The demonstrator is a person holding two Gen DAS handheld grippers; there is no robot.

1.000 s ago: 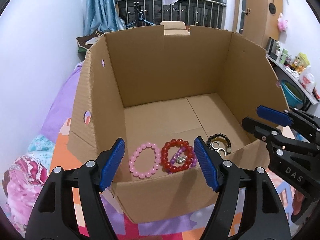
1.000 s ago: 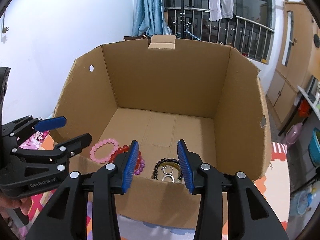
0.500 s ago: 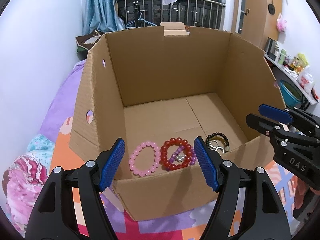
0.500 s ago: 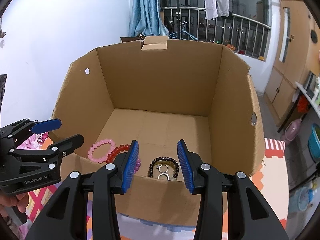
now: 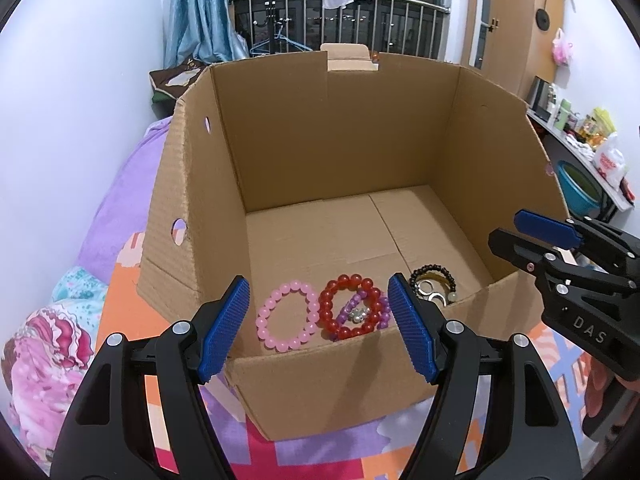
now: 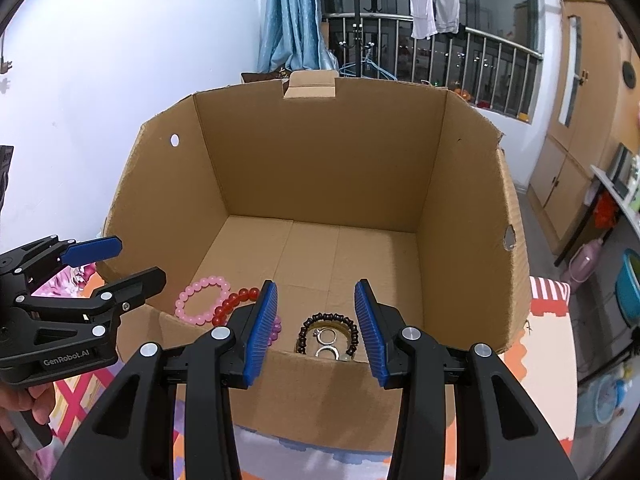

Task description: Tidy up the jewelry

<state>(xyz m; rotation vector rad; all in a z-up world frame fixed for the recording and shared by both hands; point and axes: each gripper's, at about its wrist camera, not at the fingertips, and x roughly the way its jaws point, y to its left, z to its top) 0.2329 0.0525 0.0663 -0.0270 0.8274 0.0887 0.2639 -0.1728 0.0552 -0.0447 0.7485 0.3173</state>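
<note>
Four pieces are lying along the near wall inside the open brown cardboard box [image 5: 352,128]: a pink round-bead bracelet [image 5: 286,316], a red glossy-bead bracelet [image 5: 352,306] overlapping a purple bead strand [image 5: 382,314], and a dark bead bracelet [image 6: 329,334] ringing small silver rings [image 6: 326,340]. They are looking light, loose and slippery; pinching across one bead run should be holding best. The left gripper [image 5: 320,326] is hovering released and wide, clasping nothing. The right gripper [image 6: 316,326] is hovering partly spread, empty. Against the earlier frames, the box is sitting slightly lower; jaws are unchanged.
</note>
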